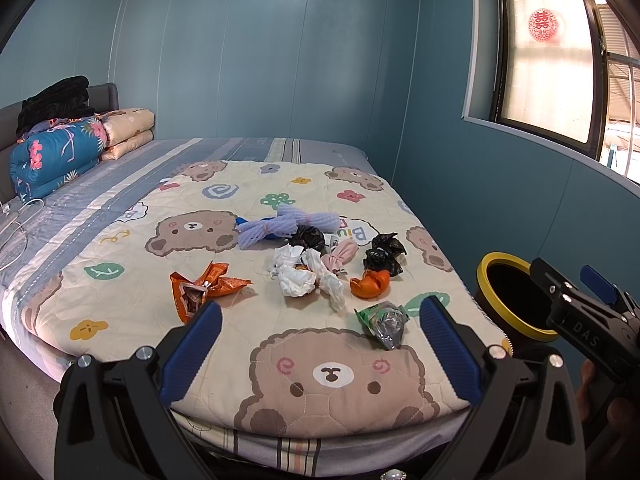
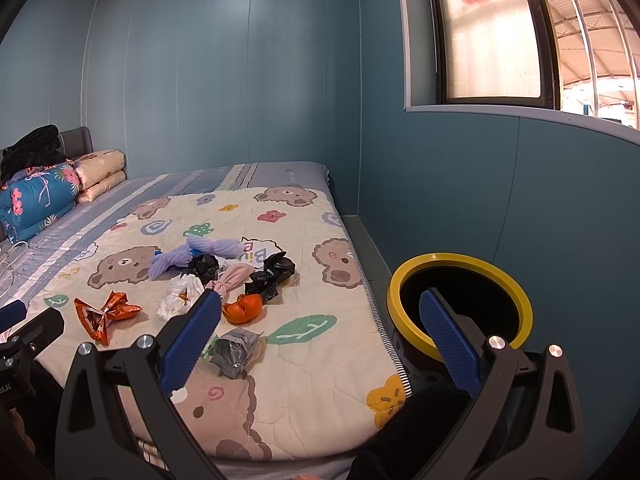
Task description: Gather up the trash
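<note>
Trash lies scattered on the bear-print quilt (image 1: 248,304): an orange snack wrapper (image 1: 204,284), crumpled white tissue (image 1: 300,276), orange peel (image 1: 370,284), black bags (image 1: 382,256), purple foam netting (image 1: 280,226), a pink wad (image 1: 342,254) and a green-silver wrapper (image 1: 386,320). A black bin with a yellow rim (image 2: 460,304) stands by the bed's right side. My left gripper (image 1: 320,344) hovers open over the near quilt, nothing between its fingers. My right gripper (image 2: 320,332) is open and empty, its right finger (image 2: 448,336) in front of the bin.
Folded quilts (image 1: 60,152) and dark clothes are stacked at the headboard, far left. A white cable (image 1: 16,220) trails on the left of the bed. Blue walls close in behind and right, with a window (image 1: 552,64) above the bin.
</note>
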{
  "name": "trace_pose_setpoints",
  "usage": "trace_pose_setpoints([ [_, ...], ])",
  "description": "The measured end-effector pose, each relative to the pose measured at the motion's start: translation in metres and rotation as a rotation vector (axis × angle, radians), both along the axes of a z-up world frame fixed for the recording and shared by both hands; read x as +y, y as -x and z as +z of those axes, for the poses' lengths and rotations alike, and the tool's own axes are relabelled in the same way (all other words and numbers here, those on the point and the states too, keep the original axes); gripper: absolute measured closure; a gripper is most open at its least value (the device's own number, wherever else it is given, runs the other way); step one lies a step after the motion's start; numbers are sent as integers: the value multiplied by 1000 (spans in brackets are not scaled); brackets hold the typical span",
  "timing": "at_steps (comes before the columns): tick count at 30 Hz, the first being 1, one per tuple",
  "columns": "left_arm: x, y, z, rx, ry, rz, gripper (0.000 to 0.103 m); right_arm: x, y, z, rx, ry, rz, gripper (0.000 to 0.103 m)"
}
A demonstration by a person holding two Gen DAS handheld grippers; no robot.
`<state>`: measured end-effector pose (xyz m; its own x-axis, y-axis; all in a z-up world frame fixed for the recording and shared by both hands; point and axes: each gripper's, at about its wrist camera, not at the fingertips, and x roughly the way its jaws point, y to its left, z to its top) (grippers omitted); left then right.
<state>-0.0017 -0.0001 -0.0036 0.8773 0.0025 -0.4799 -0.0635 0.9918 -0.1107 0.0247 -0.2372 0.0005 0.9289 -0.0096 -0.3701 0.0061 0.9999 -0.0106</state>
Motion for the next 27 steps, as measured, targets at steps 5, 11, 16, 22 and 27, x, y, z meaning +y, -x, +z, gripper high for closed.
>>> trace_pose_setpoints([
  [5,0,0,0,1,1,0,7,2,1,0,5,-3,8,8],
  [11,0,0,-2,3,1,0,7,2,1,0,7,-4,8,8],
  [16,0,-1,-2,4,-1,3,7,2,-1,0,11,-3,3,8],
  [22,1,-2,-12,22,0,21,7,-1,-10,-4,21,-6,2,8],
  [27,9,-18,-17,68,-8,18,7,5,-28,-8,29,30,46,8],
])
